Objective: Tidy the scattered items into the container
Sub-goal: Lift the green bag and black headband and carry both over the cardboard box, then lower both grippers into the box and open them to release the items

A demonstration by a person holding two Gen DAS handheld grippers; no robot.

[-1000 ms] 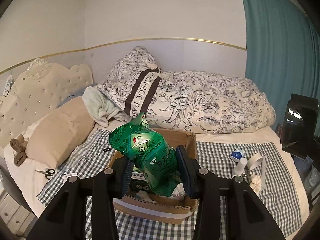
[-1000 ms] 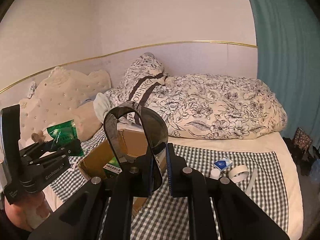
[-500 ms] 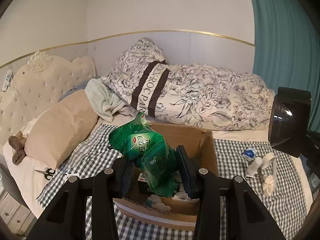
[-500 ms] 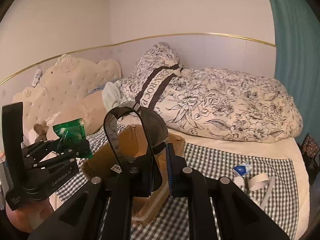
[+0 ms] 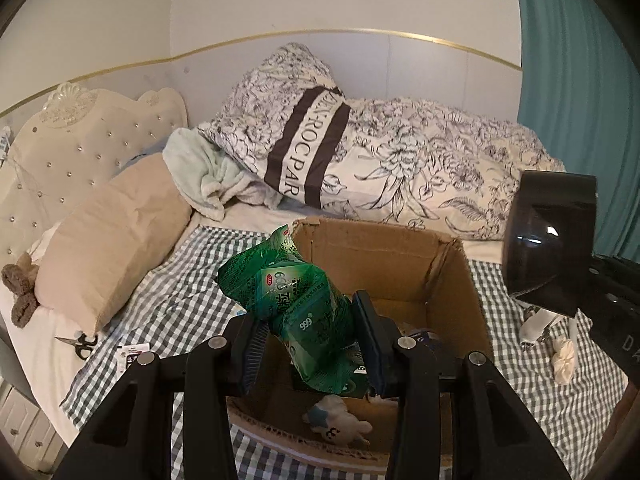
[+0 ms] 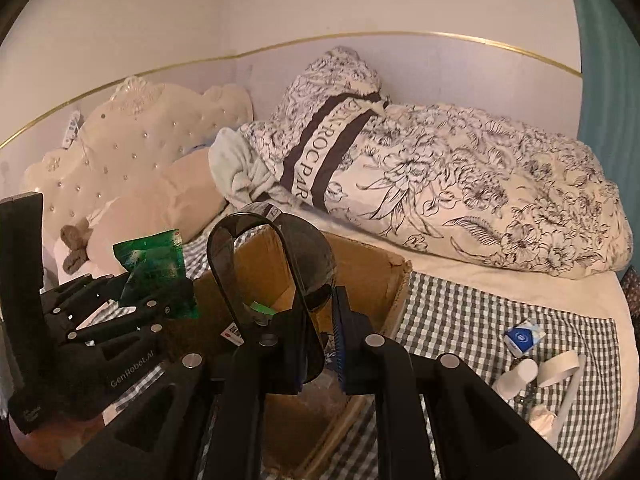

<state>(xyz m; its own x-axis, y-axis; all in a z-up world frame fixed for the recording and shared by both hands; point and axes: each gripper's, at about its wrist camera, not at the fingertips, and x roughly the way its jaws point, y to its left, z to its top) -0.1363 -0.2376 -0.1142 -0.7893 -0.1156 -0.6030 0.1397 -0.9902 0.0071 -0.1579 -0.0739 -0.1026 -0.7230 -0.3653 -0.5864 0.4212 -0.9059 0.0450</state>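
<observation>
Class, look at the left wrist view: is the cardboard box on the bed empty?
No. The cardboard box already holds things, including a small white plush toy lying on its floor.

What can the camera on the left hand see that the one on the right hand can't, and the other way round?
Only the left view shows the scissors on the sheet and the small white plush toy inside the box. Only the right view shows the blue-and-white packet and the dark curved plastic piece clamped in the right hand-held gripper. Both show the cardboard box, the green packet gripped by the left hand-held gripper, the floral duvet and the checked cloth.
</observation>
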